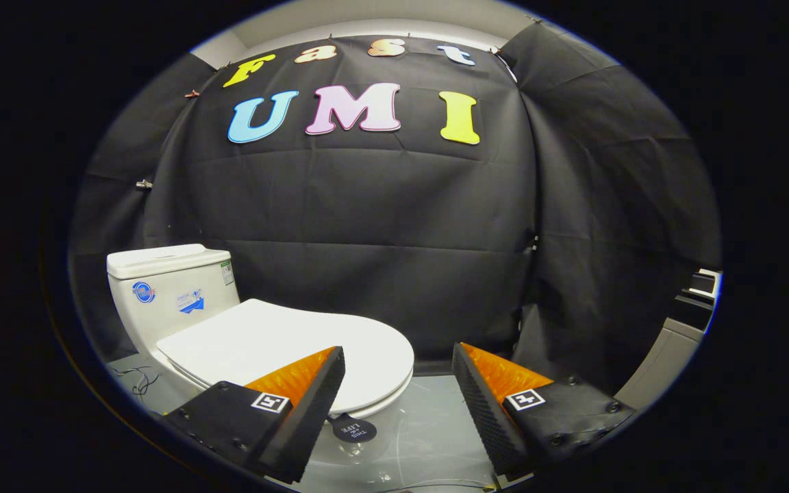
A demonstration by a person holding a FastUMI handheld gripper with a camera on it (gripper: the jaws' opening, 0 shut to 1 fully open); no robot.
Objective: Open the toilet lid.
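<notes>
A white toilet stands ahead and to the left, its tank (168, 287) against the black cloth wall. Its flat white lid (285, 346) lies down on the seat, front rim toward me. A small dark round tag (354, 429) hangs below the lid's front rim. My gripper (398, 363) is open with nothing between its fingers. The left finger (312, 390) overlaps the lid's front part in the view; whether it touches the lid I cannot tell. The right finger (483, 390) is off to the right of the lid, over the floor.
Pale glossy floor (429, 424) runs ahead of the fingers to the black cloth wall (367, 233). Thin wires (133, 378) lie on the floor left of the toilet base. A grey cabinet-like edge (668, 349) stands at the far right.
</notes>
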